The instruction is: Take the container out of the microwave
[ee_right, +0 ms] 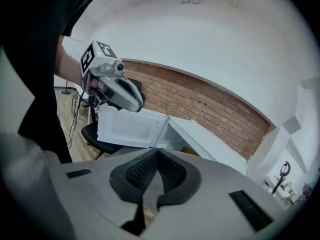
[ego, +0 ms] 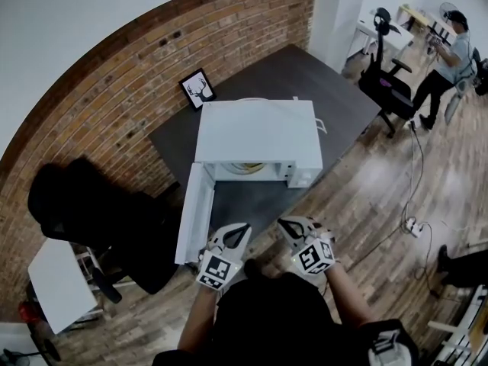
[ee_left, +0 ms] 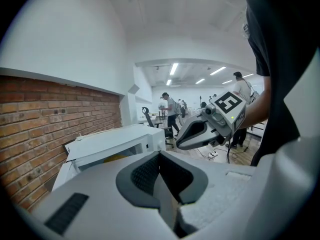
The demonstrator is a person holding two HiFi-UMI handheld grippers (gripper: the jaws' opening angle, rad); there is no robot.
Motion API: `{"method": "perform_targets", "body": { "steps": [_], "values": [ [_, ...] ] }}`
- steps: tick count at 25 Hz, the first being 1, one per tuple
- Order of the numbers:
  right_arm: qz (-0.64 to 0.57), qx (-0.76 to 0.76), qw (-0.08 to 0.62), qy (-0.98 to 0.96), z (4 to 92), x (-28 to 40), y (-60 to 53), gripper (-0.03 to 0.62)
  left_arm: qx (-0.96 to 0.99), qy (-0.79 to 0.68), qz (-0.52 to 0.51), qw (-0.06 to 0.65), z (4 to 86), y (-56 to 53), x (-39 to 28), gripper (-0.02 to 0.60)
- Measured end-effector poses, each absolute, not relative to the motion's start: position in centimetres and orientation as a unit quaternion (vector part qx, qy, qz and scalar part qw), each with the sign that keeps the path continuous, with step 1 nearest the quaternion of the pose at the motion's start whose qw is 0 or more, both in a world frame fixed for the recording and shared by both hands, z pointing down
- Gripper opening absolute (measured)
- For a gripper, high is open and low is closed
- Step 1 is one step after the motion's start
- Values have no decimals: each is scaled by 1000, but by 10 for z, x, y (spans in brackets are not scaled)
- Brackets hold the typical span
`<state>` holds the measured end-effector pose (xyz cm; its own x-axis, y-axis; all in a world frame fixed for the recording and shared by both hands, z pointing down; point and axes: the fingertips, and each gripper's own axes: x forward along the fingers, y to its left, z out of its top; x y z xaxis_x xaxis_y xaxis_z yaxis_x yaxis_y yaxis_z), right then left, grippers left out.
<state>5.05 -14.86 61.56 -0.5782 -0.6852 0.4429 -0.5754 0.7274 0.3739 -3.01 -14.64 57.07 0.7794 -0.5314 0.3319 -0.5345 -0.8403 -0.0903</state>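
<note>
Since the door point(ego: 194, 213) of the microwave point(ego: 259, 128) already hangs swung out to the left, the cavity is open to me. The container point(ego: 245, 168) is inside it, showing only as a yellowish sliver under the top edge. It is probably a bowl or tub, but too little shows to say which. The microwave sits on the dark surface point(ego: 320, 75) by the brick wall, with a small framed picture point(ego: 198, 88) behind it. I hold the left gripper point(ego: 235, 233) and right gripper point(ego: 288, 226) side by side close to my body, near the surface's front edge and well short of the opening. Both are aimed roughly at the cavity. The jaws on both are pressed pad to pad with nothing between them, so nothing is held. I read this as the approach, with my hands centred on the opening to clear the door. The jaws must part before they can take the container. The door crowds my left side, so the right looks like the easier way in.
</note>
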Motion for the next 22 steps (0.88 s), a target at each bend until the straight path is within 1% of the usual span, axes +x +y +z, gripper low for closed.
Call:
{"method": "perform_targets", "body": {
  "steps": [12, 22],
  "values": [
    [-105, 384, 285, -872, 608, 5, -174, 0, 952, -252, 172, -14, 570, -164, -60, 3],
    [-99, 401, 303, -859, 618, 5, -170, 0, 955, -248, 162, -11, 573, -169, -77, 3]
  ]
}}
